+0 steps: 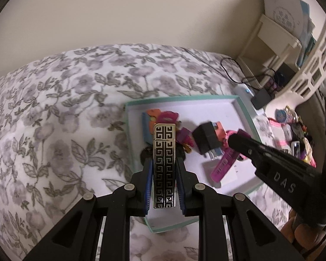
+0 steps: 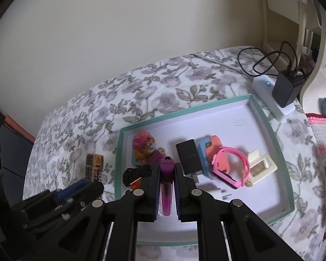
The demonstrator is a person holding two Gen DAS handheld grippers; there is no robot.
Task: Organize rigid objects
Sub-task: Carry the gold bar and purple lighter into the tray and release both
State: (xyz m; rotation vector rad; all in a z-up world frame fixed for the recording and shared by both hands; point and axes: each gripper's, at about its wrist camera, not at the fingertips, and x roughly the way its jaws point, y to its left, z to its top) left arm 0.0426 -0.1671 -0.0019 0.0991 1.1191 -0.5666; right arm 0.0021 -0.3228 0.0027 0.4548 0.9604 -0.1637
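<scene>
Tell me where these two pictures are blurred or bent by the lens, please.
Left wrist view: the other black hand-held gripper and the black charger block look soft; the gold-and-black patterned lighter is sharp. Right wrist view: the left hand-held gripper at lower left is blurred; the mint-rimmed white tray bows with fisheye distortion. Both have dark corners.

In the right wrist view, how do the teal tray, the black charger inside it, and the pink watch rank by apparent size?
1. Teal tray, clearly largest.
2-3. Black charger and pink watch look about alike, so I leave them unranked.
</scene>
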